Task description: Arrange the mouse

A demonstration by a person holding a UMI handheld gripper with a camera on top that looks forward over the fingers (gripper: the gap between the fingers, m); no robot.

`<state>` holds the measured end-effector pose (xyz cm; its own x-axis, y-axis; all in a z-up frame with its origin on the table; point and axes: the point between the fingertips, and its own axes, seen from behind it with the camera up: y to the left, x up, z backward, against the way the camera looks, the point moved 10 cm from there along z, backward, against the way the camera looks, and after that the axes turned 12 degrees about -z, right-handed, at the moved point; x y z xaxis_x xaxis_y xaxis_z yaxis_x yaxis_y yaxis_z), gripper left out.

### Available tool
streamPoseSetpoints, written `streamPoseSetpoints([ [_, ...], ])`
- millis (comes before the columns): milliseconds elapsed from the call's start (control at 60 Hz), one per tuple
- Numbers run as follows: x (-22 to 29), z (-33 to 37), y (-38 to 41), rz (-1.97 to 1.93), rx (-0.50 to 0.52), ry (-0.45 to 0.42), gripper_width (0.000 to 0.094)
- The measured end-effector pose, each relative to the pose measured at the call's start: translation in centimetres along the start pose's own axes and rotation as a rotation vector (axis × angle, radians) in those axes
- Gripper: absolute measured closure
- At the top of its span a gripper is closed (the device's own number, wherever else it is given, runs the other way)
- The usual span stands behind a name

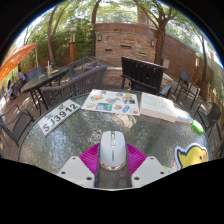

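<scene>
1. Hovering low over a glass-topped patio worktop [60, 140], the hand-held gripper [113, 172] has a pale grey mouse [113, 150] lying lengthwise between its two fingers, nose pointing away from the camera.
2. Finger state: the pink pads [93, 157] show on both sides of the mouse body. They look close against its flanks, but I cannot tell whether both actually press on it or whether a sliver of gap remains.
3. Mouse position: near the front edge of the worktop, resting on the glass as far as can be seen; whether it is lifted at all is not clear.
4. Surroundings: a number plate [59, 119] lies to the left, a sheet of coloured cards [112, 101] beyond the mouse, an open book [160, 107] to the right of that, a small green thing [197, 127] near the right edge, and a yellow figure [192, 155] just beside the right finger. Chairs and a fence stand behind.
5. Judgement, step in hand: securing the mouse before placing it.
6. Doing it well: keep the pinch centred on the mouse's widest part, keep the fingers level with the glass, squeeze gently since the shell is smooth and curved, and steer wide of the yellow figure.
</scene>
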<state>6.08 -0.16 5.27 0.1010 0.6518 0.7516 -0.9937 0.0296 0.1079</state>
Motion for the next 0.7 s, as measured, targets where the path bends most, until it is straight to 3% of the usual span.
streamPoseSetpoints([
  [167,2.9,5.5,2.1,0.029,0.071,-0.091,0.0573],
  [300,9.1,15.7,2.8,-0.006,0.155,-0.278,0.0573],
  [467,16.2,24.1,-2.9,-0.054,0.132,-0.450,0.0574],
  [567,14.3,23.0,-10.2,-0.100,0.072,-0.418,0.0574],
  [700,7.6,16.4,-20.2,-0.114,-0.028,-0.236,0.0575],
])
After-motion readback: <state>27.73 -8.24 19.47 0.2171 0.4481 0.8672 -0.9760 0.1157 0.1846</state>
